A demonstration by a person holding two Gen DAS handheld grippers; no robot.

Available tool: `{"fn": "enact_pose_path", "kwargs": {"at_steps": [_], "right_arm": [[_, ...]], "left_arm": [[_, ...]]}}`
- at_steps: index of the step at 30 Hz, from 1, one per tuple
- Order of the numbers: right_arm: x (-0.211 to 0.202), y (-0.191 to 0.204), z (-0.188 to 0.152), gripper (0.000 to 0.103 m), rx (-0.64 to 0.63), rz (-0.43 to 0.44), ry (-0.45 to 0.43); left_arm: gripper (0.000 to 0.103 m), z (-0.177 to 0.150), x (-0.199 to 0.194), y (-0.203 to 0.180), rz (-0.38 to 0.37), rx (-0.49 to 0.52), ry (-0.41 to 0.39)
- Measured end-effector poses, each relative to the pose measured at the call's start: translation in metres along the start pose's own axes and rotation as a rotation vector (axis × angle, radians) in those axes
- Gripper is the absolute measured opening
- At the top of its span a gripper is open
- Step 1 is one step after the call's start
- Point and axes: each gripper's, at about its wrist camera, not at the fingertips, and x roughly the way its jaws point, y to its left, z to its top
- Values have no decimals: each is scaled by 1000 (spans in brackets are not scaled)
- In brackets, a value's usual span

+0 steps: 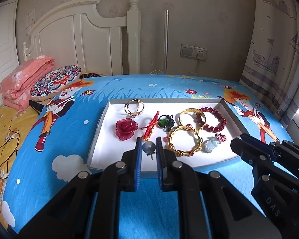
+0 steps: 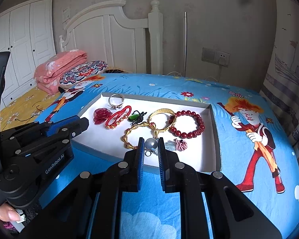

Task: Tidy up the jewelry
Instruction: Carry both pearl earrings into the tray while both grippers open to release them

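Pictured gripping a grey bead (image 1: 149,147) in the left claw (image 1: 149,141) over the tray's (image 1: 169,99) near-left part and a clear bead (image 2: 151,145) in the right claw (image 2: 151,140), near-right beside the pendant (image 2: 170,145), each bead dead ahead.

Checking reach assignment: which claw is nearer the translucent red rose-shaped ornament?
Left. The left claw, shut on a grey bead, sits close beside the red rose ornament; the right claw, shut on a clear bead, hangs by the white tray's near edge, farther right.
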Motion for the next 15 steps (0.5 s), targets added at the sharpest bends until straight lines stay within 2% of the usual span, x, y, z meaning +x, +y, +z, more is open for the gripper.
{"fn": "enact_pose_path", "kwargs": {"at_steps": [15], "right_arm": [[30, -7, 35, 15, 1, -27, -23]], "left_arm": [[13, 38, 40, 4, 8, -15, 36]]}}
